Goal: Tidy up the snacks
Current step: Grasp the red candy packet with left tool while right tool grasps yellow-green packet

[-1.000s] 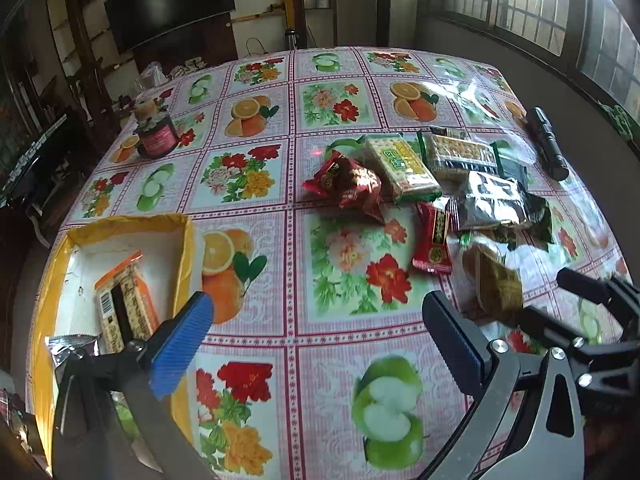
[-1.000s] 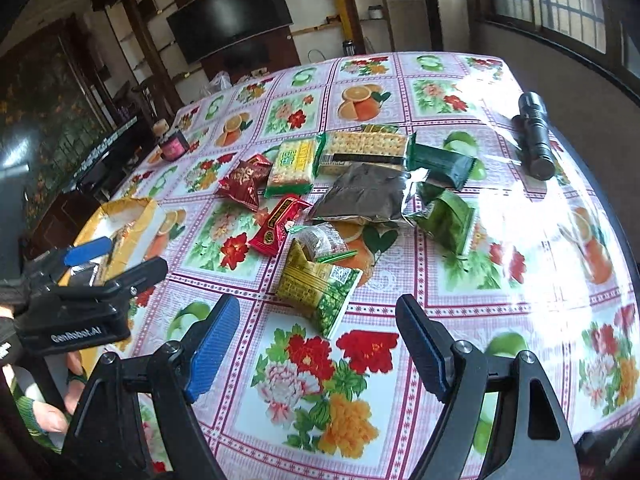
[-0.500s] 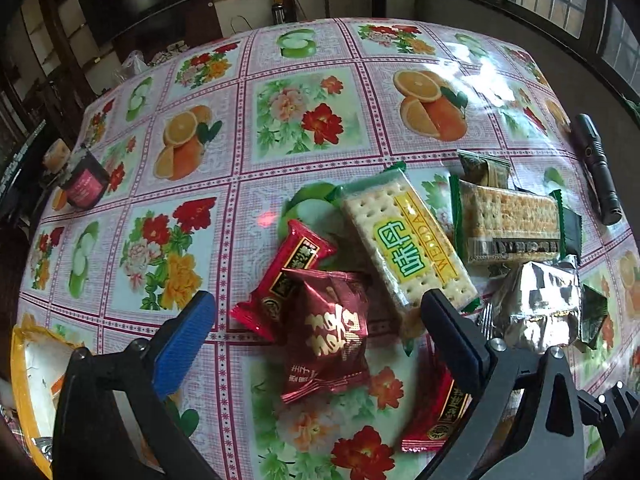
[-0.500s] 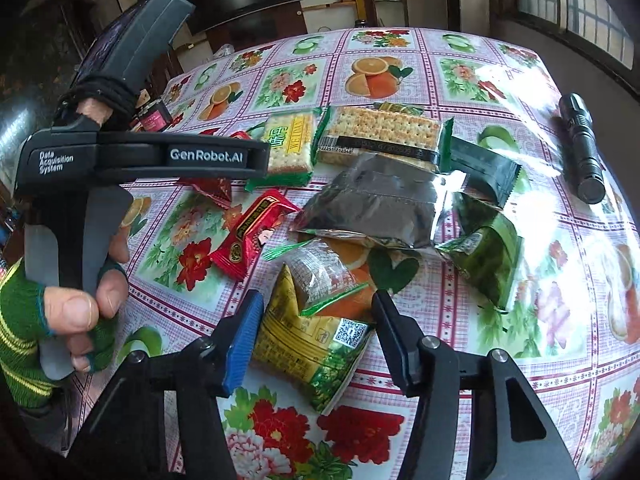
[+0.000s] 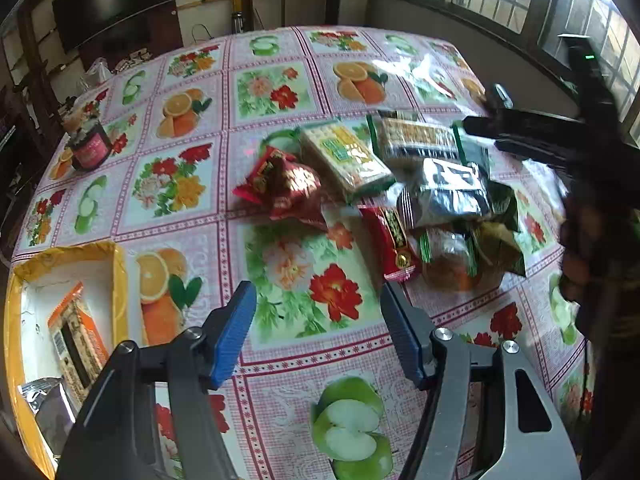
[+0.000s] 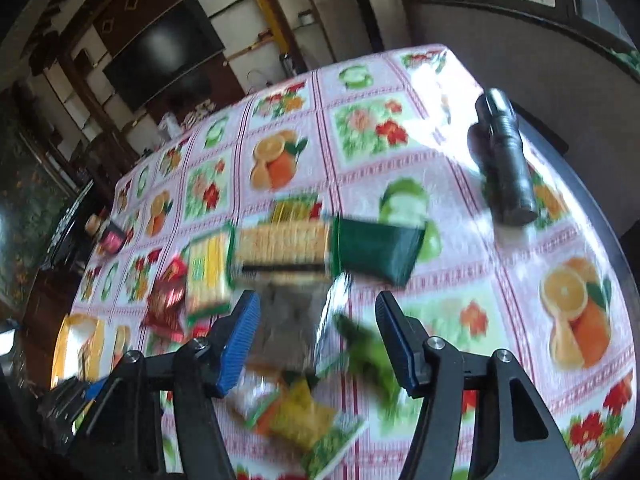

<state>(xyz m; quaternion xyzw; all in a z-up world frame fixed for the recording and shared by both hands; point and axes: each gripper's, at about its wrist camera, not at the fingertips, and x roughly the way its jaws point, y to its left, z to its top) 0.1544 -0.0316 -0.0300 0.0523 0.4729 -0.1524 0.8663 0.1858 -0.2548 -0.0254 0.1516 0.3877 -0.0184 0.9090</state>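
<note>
A pile of snack packets lies mid-table: red packets [image 5: 286, 188], a yellow-green cracker pack [image 5: 346, 158], a tan cracker pack [image 5: 418, 136], a silver-black bag [image 5: 452, 190], a red bar [image 5: 394, 242]. My left gripper [image 5: 318, 330] is open and empty, above bare cloth short of the pile. My right gripper [image 6: 318, 336] is open and empty, hovering over a silver bag [image 6: 294, 320], with a yellow packet [image 6: 300, 412] below it and a dark green pouch [image 6: 376, 250] beyond. The right wrist view is blurred. A yellow box [image 5: 16, 320] at the left holds an orange packet [image 5: 76, 340].
A black flashlight [image 6: 504, 160] lies near the table's right edge. A dark red jar [image 5: 90, 146] stands at the far left. The right hand and its gripper body [image 5: 560, 140] show at the right of the left wrist view. The table edge curves close on the right.
My left gripper has drawn back from the red packets and its jaws have narrowed. My right gripper has lifted off the yellow packet, widened slightly, and swung toward the silver bag.
</note>
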